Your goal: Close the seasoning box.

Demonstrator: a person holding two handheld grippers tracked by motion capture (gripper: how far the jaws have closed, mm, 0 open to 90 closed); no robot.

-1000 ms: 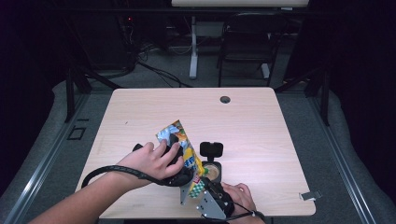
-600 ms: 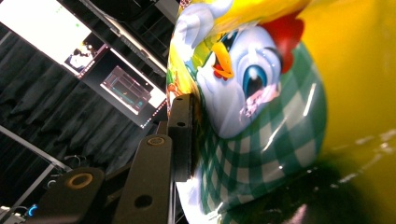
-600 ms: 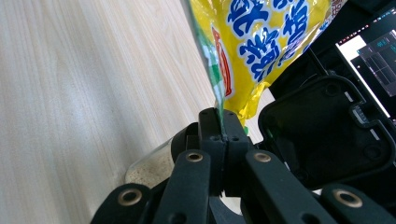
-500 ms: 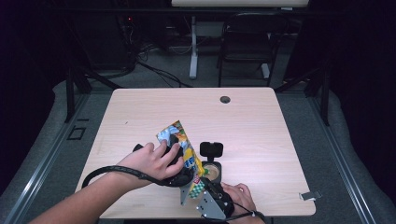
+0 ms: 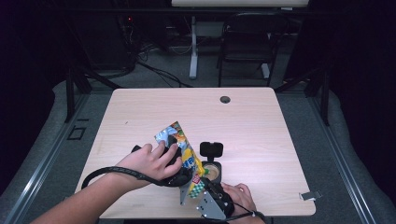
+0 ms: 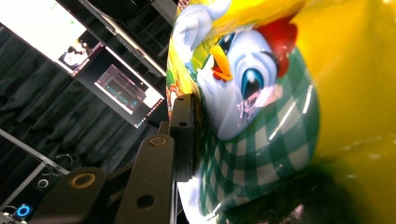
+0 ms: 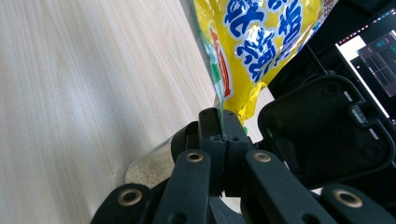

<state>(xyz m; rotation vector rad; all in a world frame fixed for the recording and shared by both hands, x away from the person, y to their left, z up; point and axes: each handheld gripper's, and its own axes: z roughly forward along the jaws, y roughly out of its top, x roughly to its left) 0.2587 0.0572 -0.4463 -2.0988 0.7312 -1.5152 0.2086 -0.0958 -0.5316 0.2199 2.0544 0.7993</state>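
A yellow snack-style bag (image 5: 185, 151) with a cartoon chicken (image 6: 252, 84) stands tilted over a small round jar (image 5: 212, 171) near the table's front edge. The jar holds pale powder (image 7: 149, 169), and its black lid (image 5: 211, 149) is flipped up. My left gripper (image 5: 176, 164), under the hand, is shut on the bag's body; one black finger (image 6: 183, 135) presses on the foil and the other is hidden behind the bag. My right gripper (image 7: 219, 122) is shut on the bag's thin clear edge, low beside the jar.
The light wooden table (image 5: 261, 130) has a dark cable hole (image 5: 225, 99) at the back. A small grey clip (image 5: 310, 195) sits at the front right edge. Chairs and cables stand on the floor beyond the table.
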